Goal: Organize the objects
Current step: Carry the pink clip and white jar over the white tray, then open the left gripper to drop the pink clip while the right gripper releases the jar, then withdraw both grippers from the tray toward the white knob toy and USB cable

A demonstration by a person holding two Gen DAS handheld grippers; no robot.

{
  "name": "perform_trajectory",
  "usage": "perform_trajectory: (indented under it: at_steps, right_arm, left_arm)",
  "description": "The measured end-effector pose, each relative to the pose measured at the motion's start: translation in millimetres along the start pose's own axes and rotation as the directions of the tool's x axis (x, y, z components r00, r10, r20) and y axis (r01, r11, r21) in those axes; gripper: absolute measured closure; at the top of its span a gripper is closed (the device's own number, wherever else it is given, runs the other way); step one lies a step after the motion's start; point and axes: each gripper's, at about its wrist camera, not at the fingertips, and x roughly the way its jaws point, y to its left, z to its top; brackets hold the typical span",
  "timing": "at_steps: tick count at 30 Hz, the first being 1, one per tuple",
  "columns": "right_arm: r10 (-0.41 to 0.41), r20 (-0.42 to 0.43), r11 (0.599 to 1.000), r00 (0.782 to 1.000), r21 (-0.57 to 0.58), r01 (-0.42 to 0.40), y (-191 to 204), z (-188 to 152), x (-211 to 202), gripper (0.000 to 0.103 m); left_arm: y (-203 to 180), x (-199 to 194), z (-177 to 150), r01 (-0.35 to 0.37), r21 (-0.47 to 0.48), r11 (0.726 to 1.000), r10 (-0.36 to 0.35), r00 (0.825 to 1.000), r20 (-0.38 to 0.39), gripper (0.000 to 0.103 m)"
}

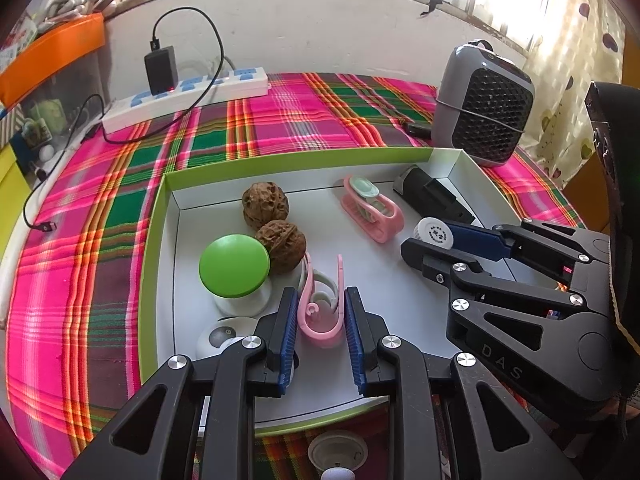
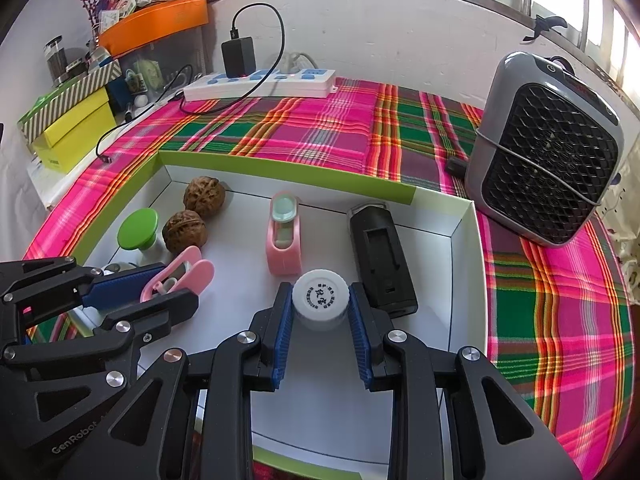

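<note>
A white tray with a green rim (image 1: 152, 240) (image 2: 464, 216) lies on the plaid cloth. My left gripper (image 1: 322, 312) is shut on a pink clip (image 1: 322, 312) inside the tray; it also shows in the right wrist view (image 2: 176, 280). My right gripper (image 2: 320, 304) is shut on a white bottle (image 2: 320, 296) with a printed cap, which also shows in the left wrist view (image 1: 436, 232). In the tray are two walnuts (image 1: 266, 206) (image 1: 282, 246), a green-topped jar (image 1: 234, 266), a second pink clip (image 1: 370, 208) (image 2: 284, 236) and a black device (image 1: 434, 196) (image 2: 382, 260).
A grey fan heater (image 1: 486, 104) (image 2: 548, 152) stands right of the tray. A white power strip (image 1: 180, 94) (image 2: 260, 82) with a black charger and cables lies at the back. Boxes (image 2: 72, 120) are stacked at the left. A small white round case (image 1: 222, 336) lies by my left fingers.
</note>
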Motion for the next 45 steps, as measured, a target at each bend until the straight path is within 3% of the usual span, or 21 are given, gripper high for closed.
perform_trajectory:
  at_steps: [23,45]
  right_arm:
    - [0.001,-0.004,1.000,1.000,0.017,-0.001,1.5,-1.2,-3.6,0.067]
    - [0.010,0.072,0.998,0.997,0.063,-0.015,12.6,-21.4,-51.2,0.067]
  left_arm:
    - [2.6,-4.1,-2.2,-0.026,-0.010,1.000,0.026,1.000,0.006,0.073]
    - [10.5,-61.1,-26.3,-0.033,-0.058,0.998,0.040,0.993,0.110,0.072]
